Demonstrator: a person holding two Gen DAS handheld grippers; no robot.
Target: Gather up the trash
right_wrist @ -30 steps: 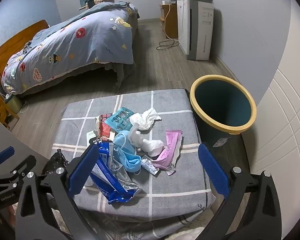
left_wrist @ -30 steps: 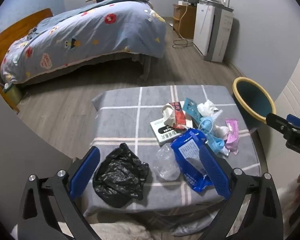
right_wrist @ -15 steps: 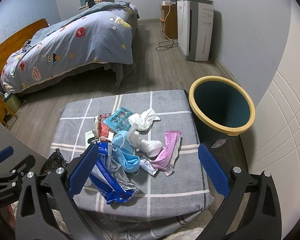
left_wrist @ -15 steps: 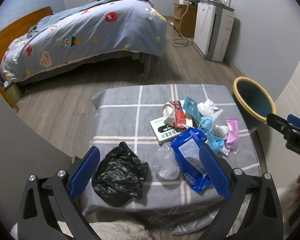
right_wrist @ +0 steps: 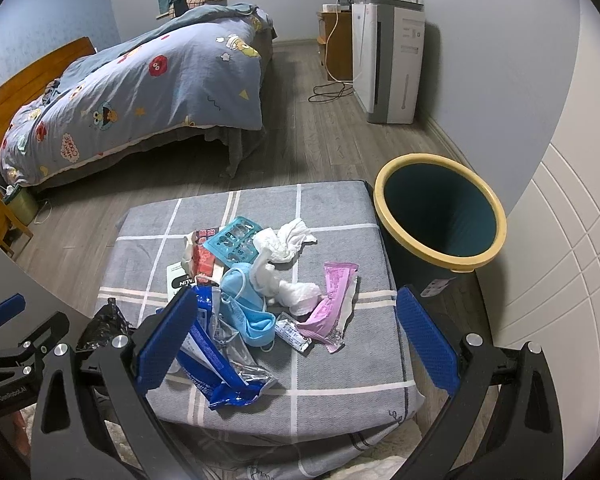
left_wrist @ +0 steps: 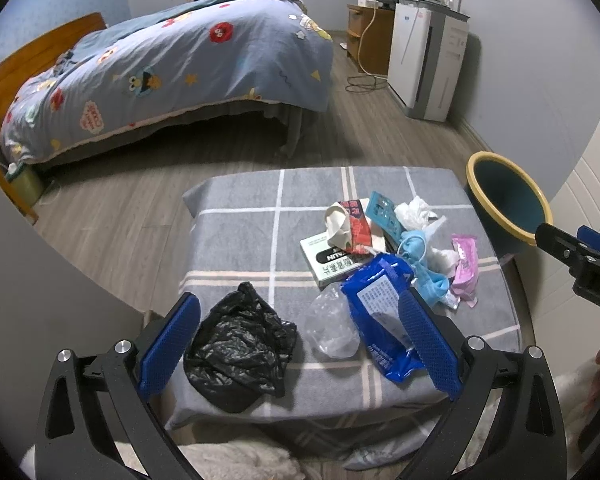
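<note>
Both tools wide open, nothing gripped: left tool [left_wrist: 300,338] hangs over near edge of the counter [left_wrist: 240,240], w/ a crumpled black bag [left_wrist: 236,348] and a clear plastic scrap [left_wrist: 334,326] lying between its fingers; right tool [right_wrist: 296,338] hangs over the near-right part of the same counter, above the trash pile. Counter = low, covered w/ grey checked cloth. Trash sits mostly centre-right: blue wipes pack [left_wrist: 382,318] near edge, just right of the clear scrap; white box w/ black label [left_wrist: 330,262] behind it, red wrapper [left_wrist: 356,228] and a beige paper scrap on top of the box. Teal blister sheet [right_wrist: 236,242] at far side of pile, white tissue wads [right_wrist: 280,256] touching it on the right. Blue face mask [right_wrist: 246,304] in middle, touching the wipes pack. Pink wrapper [right_wrist: 334,302] at right edge of pile, small white sachet [right_wrist: 294,334] just beside its near end. Bin [right_wrist: 440,264], yellow rim, teal inside, stands on floor just right of counter, touching or nearly so. Bed [left_wrist: 160,68] w/ cartoon quilt far left; white appliance [left_wrist: 426,60] far right by wall.
</note>
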